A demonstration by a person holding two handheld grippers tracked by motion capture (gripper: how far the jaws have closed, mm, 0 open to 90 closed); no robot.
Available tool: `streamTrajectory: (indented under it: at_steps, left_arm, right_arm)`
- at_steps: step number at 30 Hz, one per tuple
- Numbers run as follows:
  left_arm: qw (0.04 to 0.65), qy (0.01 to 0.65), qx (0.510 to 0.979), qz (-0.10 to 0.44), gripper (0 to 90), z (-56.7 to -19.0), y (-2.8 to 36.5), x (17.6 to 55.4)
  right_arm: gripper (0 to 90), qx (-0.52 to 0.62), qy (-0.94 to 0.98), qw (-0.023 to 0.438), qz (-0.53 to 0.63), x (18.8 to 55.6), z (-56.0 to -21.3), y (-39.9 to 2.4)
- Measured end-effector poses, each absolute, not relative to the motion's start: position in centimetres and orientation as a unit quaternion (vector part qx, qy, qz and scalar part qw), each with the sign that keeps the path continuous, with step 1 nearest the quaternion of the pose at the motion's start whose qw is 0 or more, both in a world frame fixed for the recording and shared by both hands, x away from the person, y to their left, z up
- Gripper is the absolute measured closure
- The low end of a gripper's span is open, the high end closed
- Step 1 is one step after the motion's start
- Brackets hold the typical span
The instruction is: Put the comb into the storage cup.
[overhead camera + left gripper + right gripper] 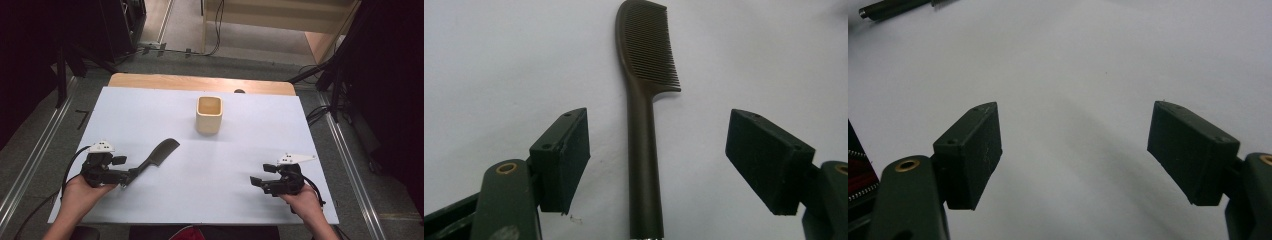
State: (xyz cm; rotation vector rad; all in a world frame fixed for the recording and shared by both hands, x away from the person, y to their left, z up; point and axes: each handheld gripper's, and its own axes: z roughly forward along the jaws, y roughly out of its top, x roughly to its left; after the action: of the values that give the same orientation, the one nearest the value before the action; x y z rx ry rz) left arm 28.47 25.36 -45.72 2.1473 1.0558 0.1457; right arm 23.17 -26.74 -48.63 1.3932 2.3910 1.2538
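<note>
Comb (644,125): laid flat on the white table (240,165), handle toward the person, teeth end aimed at about 1 o'clock from the left tongs; the handle is framed between the jaws in the left gripper view.
Left tongs (131,176): spread wide, nothing gripped; a clear gap is seen on each side of the handle, so the comb is straddled, not held.
Right tongs (255,181): also spread wide and empty, held at about 4 o'clock from the cup, well apart from the comb.
Cup (209,114): stood upright at about 1 o'clock from the comb, open side up; taken as the likely place for the comb.
Risk, grip: the handle is thin and lies low; if the jaws are closed too high, it may be missed or pinched on its edge and squirted out.
Risk, balance: held at the handle end, the comb may droop or twist at the teeth end.
Risk, cup: the cup may be tipped if struck by the comb.
</note>
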Motion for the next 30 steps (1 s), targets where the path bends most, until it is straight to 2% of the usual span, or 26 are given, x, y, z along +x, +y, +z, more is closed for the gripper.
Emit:
streamTrajectory:
  at_steps: [21, 30]
  left_arm:
    - [0.317, 0.408, 0.854, 0.064, 34.1, -47.7, 24.7, 28.3]
    - [0.289, 0.397, 0.868, 0.077, 43.9, -48.4, 24.4, 28.2]
  right_arm:
    - [19.7, 0.46, 0.785, 0.054, 0.411, 23.1, -48.6, -26.7]
    - [19.7, 0.459, 0.786, 0.054, 0.411, 23.1, -48.6, -26.7]
